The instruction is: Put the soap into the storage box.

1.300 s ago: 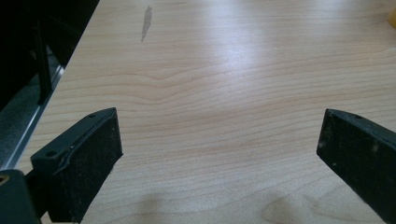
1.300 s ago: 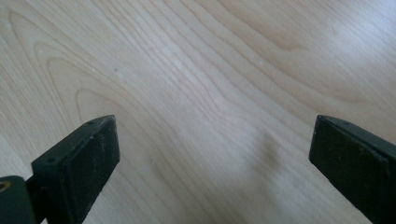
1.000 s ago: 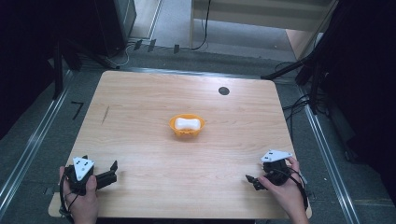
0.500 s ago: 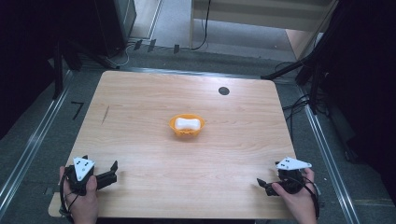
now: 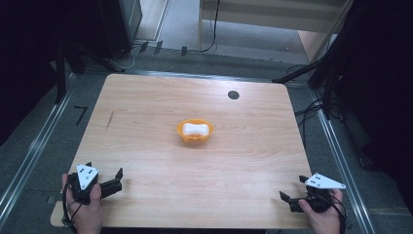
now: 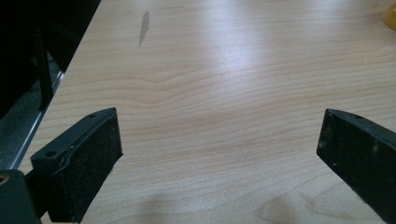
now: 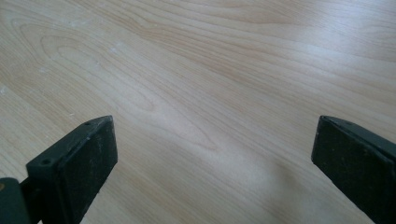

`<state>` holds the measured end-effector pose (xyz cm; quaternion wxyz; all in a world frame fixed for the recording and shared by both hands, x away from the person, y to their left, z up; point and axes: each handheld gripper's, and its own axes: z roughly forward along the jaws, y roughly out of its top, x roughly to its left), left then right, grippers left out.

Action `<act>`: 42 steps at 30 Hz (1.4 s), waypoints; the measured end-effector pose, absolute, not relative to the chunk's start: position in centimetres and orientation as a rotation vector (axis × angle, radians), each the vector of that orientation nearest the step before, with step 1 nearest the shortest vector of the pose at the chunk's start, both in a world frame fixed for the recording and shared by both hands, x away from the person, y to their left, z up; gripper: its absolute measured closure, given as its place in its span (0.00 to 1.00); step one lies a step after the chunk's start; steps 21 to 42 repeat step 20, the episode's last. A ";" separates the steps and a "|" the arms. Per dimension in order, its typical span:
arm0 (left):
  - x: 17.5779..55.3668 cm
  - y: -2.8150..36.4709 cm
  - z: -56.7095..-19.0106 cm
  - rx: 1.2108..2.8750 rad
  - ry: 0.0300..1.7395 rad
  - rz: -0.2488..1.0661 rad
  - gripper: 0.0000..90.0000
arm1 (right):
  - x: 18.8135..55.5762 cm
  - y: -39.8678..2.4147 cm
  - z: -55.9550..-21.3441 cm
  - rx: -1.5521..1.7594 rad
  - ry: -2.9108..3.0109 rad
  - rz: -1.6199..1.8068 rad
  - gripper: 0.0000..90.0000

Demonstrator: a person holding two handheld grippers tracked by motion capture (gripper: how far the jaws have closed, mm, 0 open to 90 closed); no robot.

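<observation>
Sitting in orange bowl [image 5: 195, 132]: white soap [image 5: 195, 129]

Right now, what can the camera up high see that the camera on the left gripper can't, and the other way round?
The high view takes in the whole scene: the orange bowl with a white object in it at the middle of the table, the dark round spot near the far edge, both hands and the right gripper. The left gripper view gives a close look at its own black pads, spread wide over bare wood. Both show the wooden tabletop, the dark streak on it and the left gripper.
</observation>
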<state>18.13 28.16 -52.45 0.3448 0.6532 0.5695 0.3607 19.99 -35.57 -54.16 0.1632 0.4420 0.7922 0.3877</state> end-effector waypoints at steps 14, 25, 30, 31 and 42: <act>18.2 28.1 -52.5 1.706 1.479 0.930 0.00 | 19.1 -36.9 -55.3 1.316 2.114 1.195 0.00; 18.2 28.0 -52.5 1.714 1.478 0.935 0.00 | 18.9 -37.1 -55.2 1.310 2.101 1.222 0.00; 18.2 28.0 -52.5 1.714 1.478 0.935 0.00 | 18.9 -37.1 -55.2 1.310 2.101 1.222 0.00; 18.2 28.0 -52.5 1.714 1.478 0.935 0.00 | 18.9 -37.1 -55.2 1.310 2.101 1.222 0.00; 18.2 28.0 -52.5 1.714 1.478 0.935 0.00 | 18.9 -37.1 -55.2 1.310 2.101 1.222 0.00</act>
